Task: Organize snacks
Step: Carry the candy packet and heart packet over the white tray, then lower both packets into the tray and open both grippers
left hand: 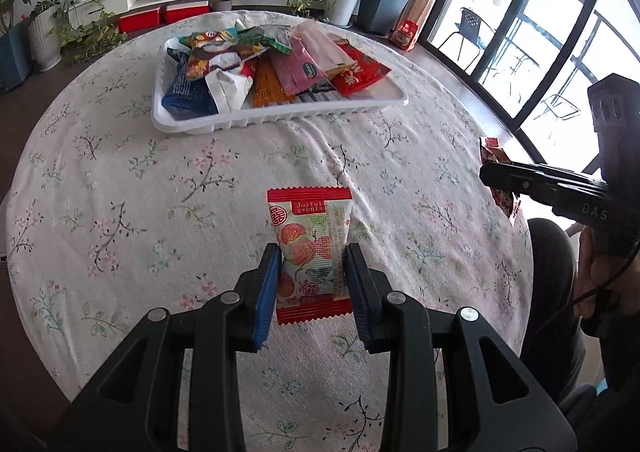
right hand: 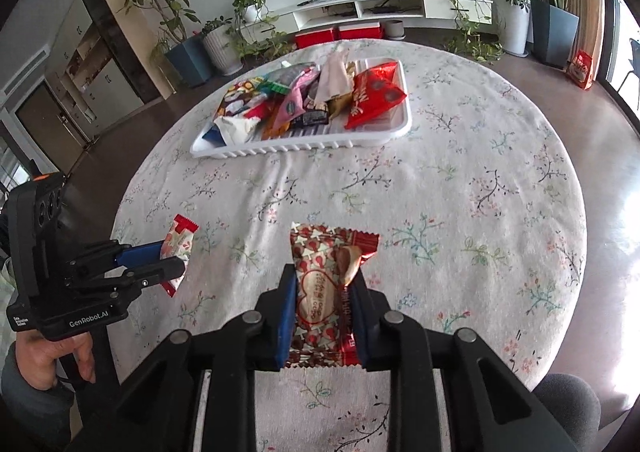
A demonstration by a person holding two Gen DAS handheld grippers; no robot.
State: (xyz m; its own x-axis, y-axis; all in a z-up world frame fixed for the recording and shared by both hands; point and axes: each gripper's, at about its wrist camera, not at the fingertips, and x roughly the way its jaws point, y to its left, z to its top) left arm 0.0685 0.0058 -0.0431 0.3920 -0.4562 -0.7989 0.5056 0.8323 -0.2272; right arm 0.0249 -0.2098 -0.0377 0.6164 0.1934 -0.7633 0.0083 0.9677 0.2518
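Note:
My left gripper (left hand: 312,254) is shut on a red-and-white "Joyful events" snack packet (left hand: 308,212), held upright above the floral tablecloth. The right wrist view shows the same gripper (right hand: 178,258) and packet (right hand: 182,238) at the left. My right gripper (right hand: 326,272) is shut on a red-brown snack packet with a heart pattern (right hand: 324,252), also lifted off the cloth. In the left wrist view, the right gripper (left hand: 486,174) enters from the right edge with its packet (left hand: 494,154). A white tray (left hand: 280,118) (right hand: 300,146) heaped with several snack packets sits at the table's far side.
The round table (right hand: 460,180) is covered with a floral cloth, bare between the tray and both grippers. A hand (right hand: 40,364) holds the left gripper's handle. Beyond the table stand potted plants (right hand: 516,12), a white TV cabinet (right hand: 360,8) and red boxes (right hand: 316,38).

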